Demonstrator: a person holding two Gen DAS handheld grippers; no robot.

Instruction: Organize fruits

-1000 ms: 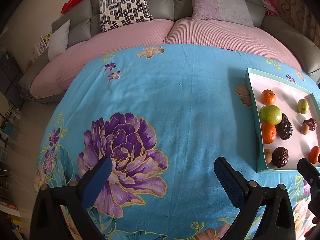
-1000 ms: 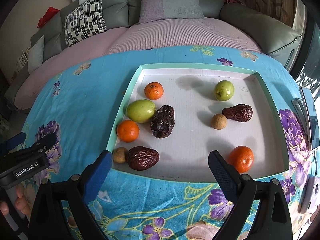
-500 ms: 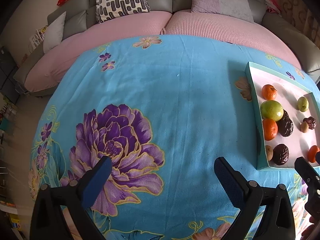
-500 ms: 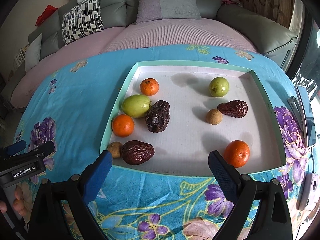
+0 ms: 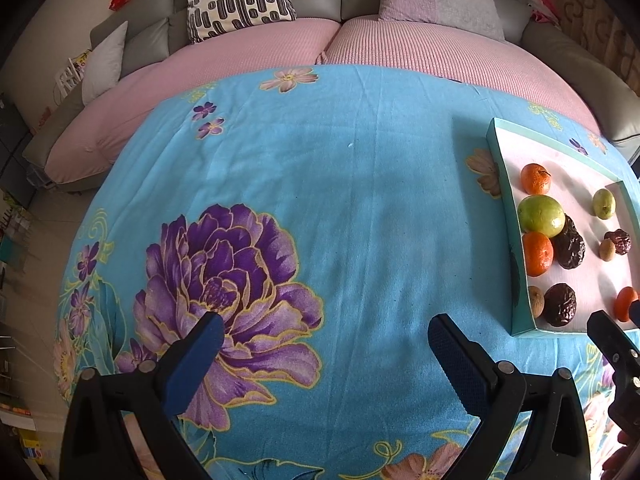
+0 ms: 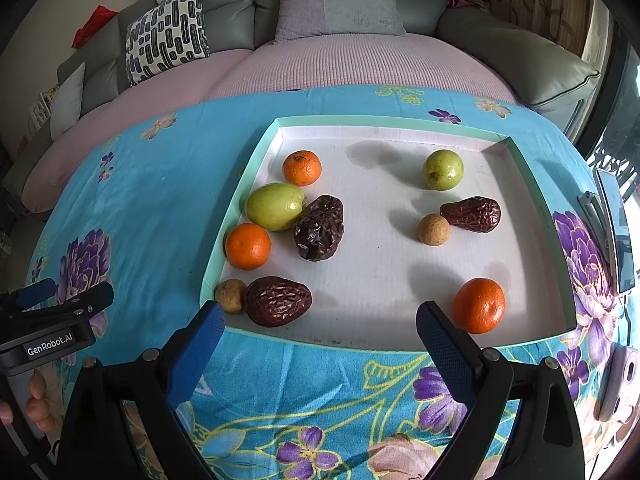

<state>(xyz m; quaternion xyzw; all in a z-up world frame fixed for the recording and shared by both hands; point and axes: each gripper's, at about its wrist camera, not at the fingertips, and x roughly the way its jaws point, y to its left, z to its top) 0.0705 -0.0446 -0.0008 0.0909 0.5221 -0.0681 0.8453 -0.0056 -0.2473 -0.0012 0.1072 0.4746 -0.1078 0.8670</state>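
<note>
A shallow tray with a mint-green rim and white floor lies on the blue floral cloth. In it are three oranges, a large green fruit, a small green fruit, three dark wrinkled dates and two small tan fruits. My right gripper is open and empty at the tray's near edge. My left gripper is open and empty over bare cloth, left of the tray.
A sofa with pink seat covers and cushions curves behind the table. A phone-like device and another small device lie right of the tray. The left gripper's handle shows at the right view's left edge.
Both views have drifted slightly; the tray now sits a little farther and lower-right in the left wrist view. Both grippers stay open and no fruit has moved.
</note>
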